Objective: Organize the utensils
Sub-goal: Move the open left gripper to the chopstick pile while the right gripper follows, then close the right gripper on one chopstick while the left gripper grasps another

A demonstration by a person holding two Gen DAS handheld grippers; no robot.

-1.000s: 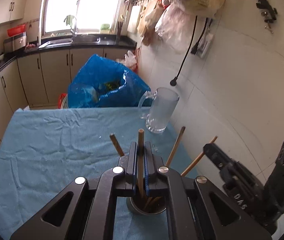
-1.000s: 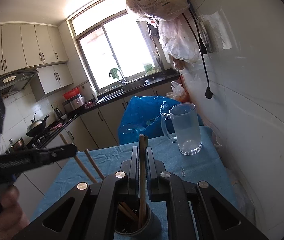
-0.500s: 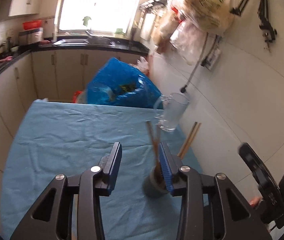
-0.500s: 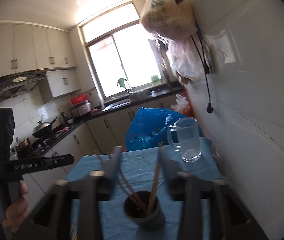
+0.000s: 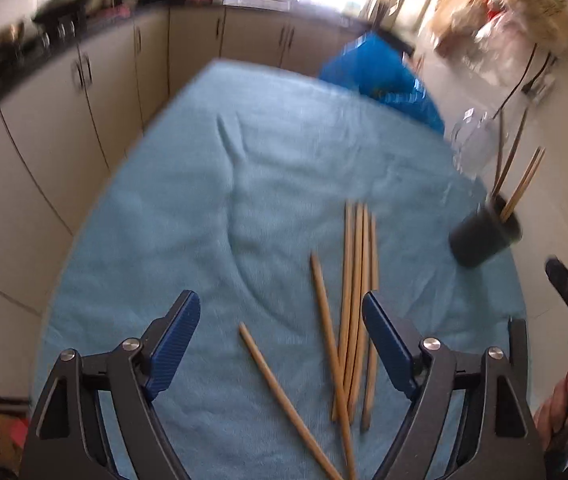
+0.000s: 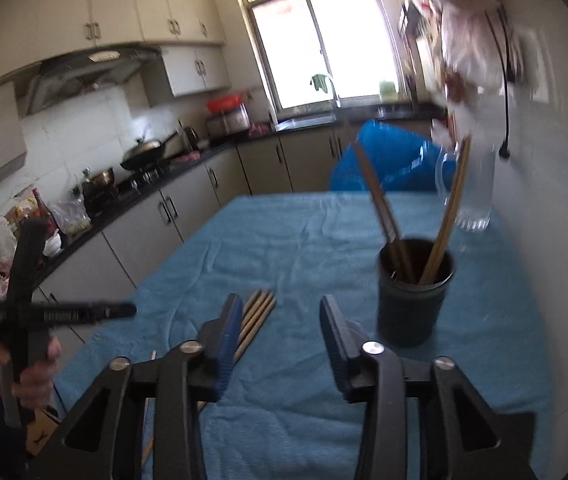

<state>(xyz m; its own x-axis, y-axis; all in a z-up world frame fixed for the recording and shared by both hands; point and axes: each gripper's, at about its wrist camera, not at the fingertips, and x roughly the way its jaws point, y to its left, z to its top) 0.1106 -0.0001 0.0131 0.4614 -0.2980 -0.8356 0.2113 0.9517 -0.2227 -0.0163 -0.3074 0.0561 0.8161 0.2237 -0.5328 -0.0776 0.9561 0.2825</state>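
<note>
Several wooden chopsticks (image 5: 353, 300) lie loose on the blue tablecloth (image 5: 244, 184); they also show in the right wrist view (image 6: 258, 312). A dark cup (image 5: 483, 234) at the right holds several more chopsticks; it stands upright in the right wrist view (image 6: 413, 292). My left gripper (image 5: 280, 320) is open and empty, above the loose chopsticks. My right gripper (image 6: 280, 314) is open and empty, left of the cup.
A glass mug (image 6: 473, 184) stands behind the cup near the white wall. A blue plastic bag (image 5: 383, 76) sits at the table's far edge. Kitchen cabinets and a counter (image 6: 156, 184) run along the left side.
Both grippers let go of their chopsticks into the cup, opened, and drew back. The left gripper swung left over the loose chopsticks.
</note>
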